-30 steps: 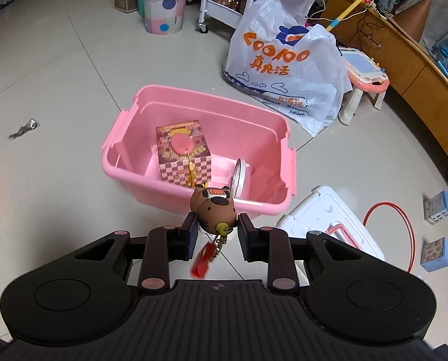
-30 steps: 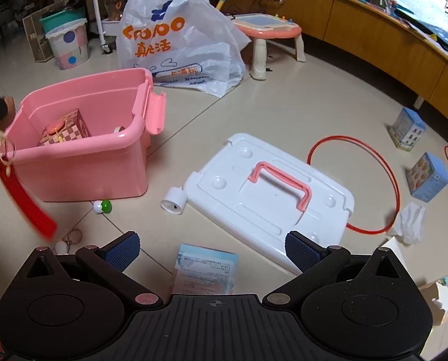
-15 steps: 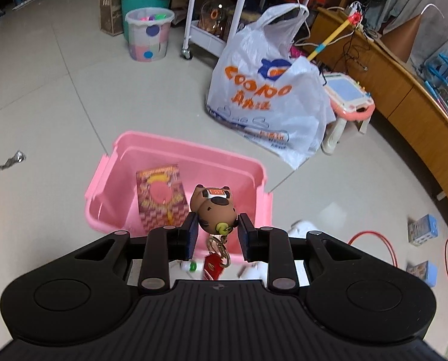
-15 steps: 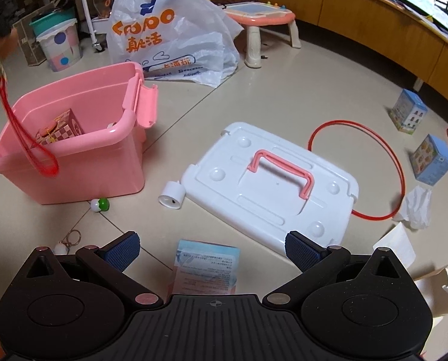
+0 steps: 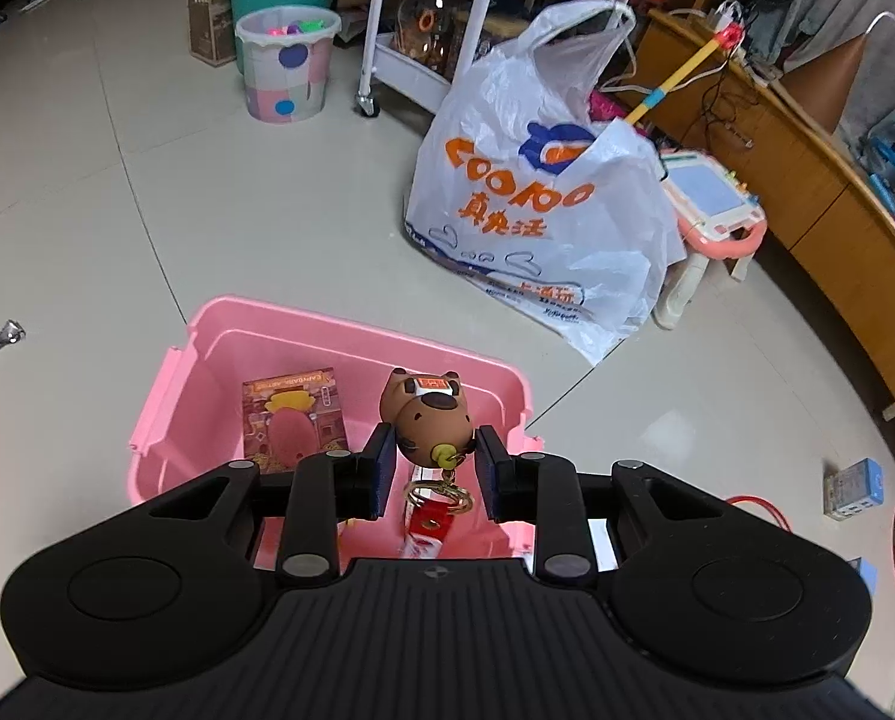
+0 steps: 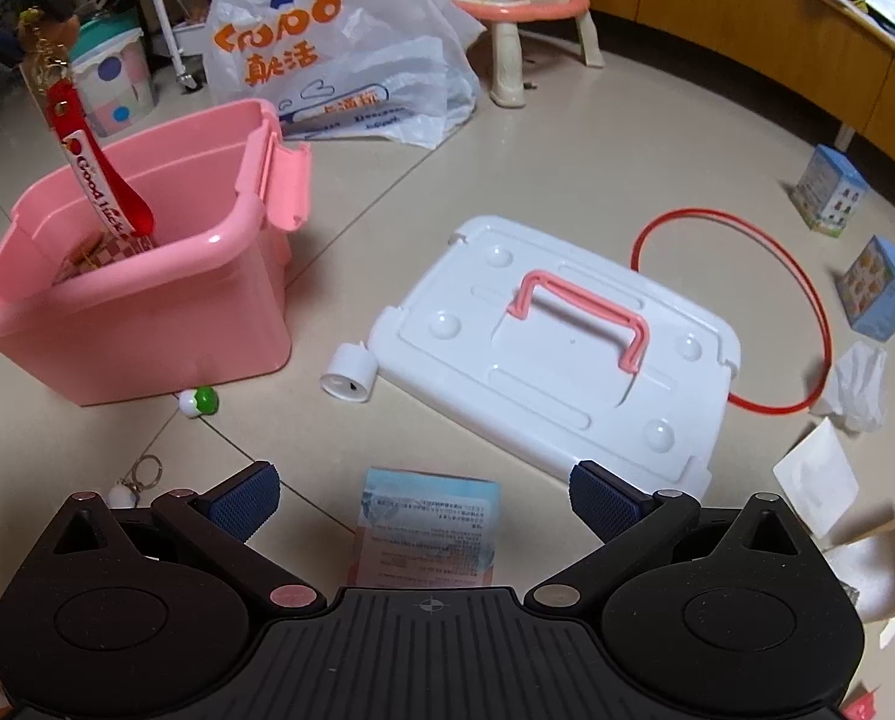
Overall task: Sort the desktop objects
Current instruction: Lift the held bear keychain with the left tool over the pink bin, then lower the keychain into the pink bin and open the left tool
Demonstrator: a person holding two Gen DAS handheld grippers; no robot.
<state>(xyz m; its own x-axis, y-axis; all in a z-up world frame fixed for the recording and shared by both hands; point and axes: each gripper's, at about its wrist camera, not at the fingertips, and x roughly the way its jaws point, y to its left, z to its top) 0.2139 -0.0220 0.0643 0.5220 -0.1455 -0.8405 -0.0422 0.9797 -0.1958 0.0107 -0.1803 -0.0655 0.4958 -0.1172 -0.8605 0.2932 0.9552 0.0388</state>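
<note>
My left tongs (image 5: 429, 468) are clamped tight on the brown bear keychain (image 5: 428, 420), pads pressing both sides of its head, and it hangs above the open pink bin (image 5: 351, 339). Its gold clasp and red strap (image 6: 102, 180) dangle down into the bin, seen at ten o'clock from my right wrist view. The patterned box (image 5: 294, 414) lies in the bin at nine o'clock from the bear. My right tongs (image 6: 423, 495) stand wide open with nothing gripped, over a blue-and-pink leaflet (image 6: 426, 531) on the floor. The white lid (image 6: 555, 342) with its pink handle lies at one o'clock beyond them
</note>
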